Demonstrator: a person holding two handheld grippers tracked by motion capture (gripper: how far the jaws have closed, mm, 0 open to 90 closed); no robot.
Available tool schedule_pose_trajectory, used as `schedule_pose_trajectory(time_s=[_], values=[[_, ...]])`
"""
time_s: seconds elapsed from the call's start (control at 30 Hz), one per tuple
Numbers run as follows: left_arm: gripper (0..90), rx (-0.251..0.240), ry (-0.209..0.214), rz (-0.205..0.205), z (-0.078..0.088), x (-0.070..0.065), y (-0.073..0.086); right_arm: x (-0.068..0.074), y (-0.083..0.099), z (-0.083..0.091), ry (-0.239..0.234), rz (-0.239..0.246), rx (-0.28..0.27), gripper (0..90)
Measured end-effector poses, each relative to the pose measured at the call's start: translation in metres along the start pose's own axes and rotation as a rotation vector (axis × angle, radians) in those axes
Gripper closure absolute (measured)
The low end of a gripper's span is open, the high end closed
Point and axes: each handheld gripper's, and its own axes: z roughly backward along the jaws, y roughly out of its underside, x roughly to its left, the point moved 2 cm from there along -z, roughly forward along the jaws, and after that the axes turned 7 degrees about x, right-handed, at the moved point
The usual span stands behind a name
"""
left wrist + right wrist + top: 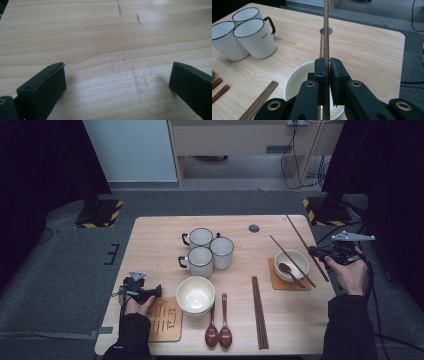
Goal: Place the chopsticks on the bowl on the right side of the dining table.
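My right gripper (314,253) is shut on a dark wooden chopstick (300,235) at the table's right edge, above a white bowl (298,258). In the right gripper view the chopstick (326,37) runs straight up between the closed jaws, over the bowl (295,80). A second chopstick (287,255) lies across that bowl, which holds a brown spoon (286,268) and sits on an orange coaster (273,276). My left gripper (156,291) rests low at the front left, beside a cream bowl (195,295). Its jaws (117,68) stand open over bare wood with nothing between them.
Three white mugs (201,237) cluster at the table's middle back. Two brown spoons (218,332) and a bundle of chopsticks (259,312) lie near the front edge. A patterned wooden coaster (166,320) sits at the front left. A round grey cap (254,228) is set in the tabletop.
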Motion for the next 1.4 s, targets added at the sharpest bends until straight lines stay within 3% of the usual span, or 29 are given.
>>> schedule_pose_trajectory(time_s=[1.4], values=[[0.0,-0.002,0.000,0.002,0.000,0.000,0.000,-0.012,0.029,-0.042,0.007,-0.014,0.118,84.8]])
